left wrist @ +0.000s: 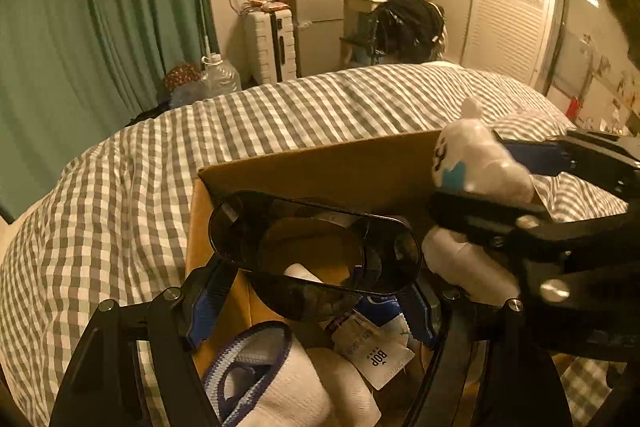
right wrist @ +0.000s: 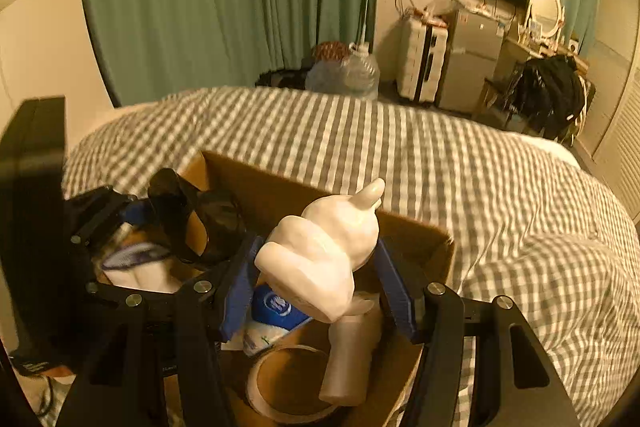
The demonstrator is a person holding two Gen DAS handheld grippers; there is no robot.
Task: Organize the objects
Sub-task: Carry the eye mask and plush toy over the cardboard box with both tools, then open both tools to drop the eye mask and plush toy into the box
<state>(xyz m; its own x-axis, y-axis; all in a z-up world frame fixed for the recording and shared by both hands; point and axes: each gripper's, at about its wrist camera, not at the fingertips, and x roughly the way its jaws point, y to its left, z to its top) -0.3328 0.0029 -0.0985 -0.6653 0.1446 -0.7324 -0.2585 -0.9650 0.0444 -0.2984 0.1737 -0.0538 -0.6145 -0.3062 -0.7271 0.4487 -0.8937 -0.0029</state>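
1. Left claw (left wrist: 316,291) is clamped on dark sunglasses (left wrist: 316,251), held over the open cardboard box (left wrist: 320,167). Probably poised to drop them in w/ the other stuff.
2. Right claw (right wrist: 316,279) grips a white plastic figure (right wrist: 324,247), pads pressing its sides, also above the box, so both items look bound for the same place.
3. Box sits on the checked bed (left wrist: 120,187); no desk involved.
4. Left view shows socks (left wrist: 280,379) and a paper tag (left wrist: 376,355) inside, plus print on the figure's face.
5. Right view alone shows a tape roll (right wrist: 288,379), a pale bottle (right wrist: 352,355) and a blue-labelled pack (right wrist: 280,307) at the bottom.
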